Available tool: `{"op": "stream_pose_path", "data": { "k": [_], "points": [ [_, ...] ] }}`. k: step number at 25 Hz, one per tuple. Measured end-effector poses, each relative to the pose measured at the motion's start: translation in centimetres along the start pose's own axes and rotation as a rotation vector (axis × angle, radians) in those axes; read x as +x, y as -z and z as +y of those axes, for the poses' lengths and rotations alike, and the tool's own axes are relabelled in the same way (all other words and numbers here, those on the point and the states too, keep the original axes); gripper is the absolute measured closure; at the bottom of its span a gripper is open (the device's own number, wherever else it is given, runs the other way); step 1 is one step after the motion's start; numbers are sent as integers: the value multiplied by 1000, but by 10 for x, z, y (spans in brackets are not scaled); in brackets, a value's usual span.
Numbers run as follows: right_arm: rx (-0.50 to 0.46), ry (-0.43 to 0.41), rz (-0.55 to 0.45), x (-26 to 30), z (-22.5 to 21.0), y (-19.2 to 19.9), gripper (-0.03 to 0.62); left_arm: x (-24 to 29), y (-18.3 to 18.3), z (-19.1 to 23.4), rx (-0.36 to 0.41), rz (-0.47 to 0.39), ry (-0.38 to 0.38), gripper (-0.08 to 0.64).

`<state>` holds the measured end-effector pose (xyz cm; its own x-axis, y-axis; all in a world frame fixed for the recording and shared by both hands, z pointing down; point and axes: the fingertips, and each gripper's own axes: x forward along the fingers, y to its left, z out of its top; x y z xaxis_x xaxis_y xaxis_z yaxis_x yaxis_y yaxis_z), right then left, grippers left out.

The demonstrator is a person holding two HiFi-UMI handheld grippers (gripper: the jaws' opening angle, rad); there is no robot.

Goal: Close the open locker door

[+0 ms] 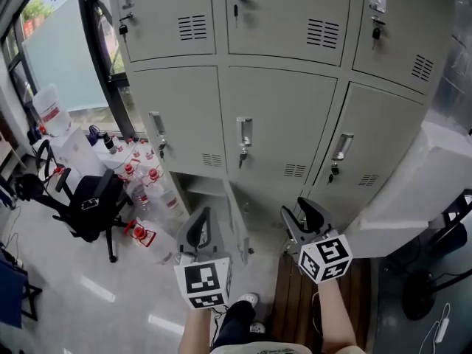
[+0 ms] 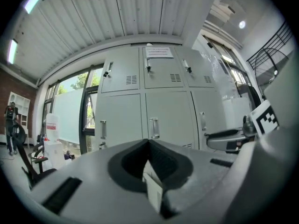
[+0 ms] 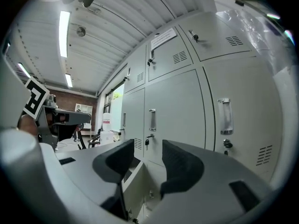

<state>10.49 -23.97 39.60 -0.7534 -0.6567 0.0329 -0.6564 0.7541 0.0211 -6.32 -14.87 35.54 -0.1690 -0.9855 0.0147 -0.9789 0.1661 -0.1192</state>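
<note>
Lockers: the grey bank (image 1: 280,124) stands shut except for one bottom-row compartment (image 1: 198,189). A hard slam could shake the whole bank.

Door: the open door (image 1: 234,223) juts out edge-on toward the person, low down near the floor. It sits between the two grippers, nearer the left one. The hinge looks to be on its right edge, so it should swing leftward to close. A push close to the hinge would barely turn it. A quick shove could make it bounce back off the frame and stay ajar.

Bottles: a cluster (image 1: 144,179) sits on the floor just left of the open compartment. They seem clear of the swing, but a wide reach from the left could knock them over.

Right gripper: it (image 1: 299,214) is right of the door with its fingers released and well apart, holding nothing. It is apart from the door. Open fingers could snag the door's edge, or slide off the smooth face if they meet it at a slant.

Left gripper: it (image 1: 200,223) has its fingers clenched tip to tip and empty. It hangs in front of the open compartment, on the side the door probably sweeps through. If it stays there it may block the door or get pinched against the frame.

Key: a key (image 1: 241,155) hangs from the lock above, and a raised gripper could catch it.
</note>
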Motion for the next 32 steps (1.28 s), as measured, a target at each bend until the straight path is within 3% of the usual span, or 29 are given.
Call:
{"op": "stream_pose_path", "data": {
  "k": [14,25,32],
  "points": [
    [34,-169,153,34,78,84,408,-43,23,61,-13,41,-140,560],
    [57,-167,342,75,94,174,408,-24,26,98,14,37,-128,560],
    [112,-186,419,86,99,204,408,-8,27,109,10,37,-97,560]
  ]
}}
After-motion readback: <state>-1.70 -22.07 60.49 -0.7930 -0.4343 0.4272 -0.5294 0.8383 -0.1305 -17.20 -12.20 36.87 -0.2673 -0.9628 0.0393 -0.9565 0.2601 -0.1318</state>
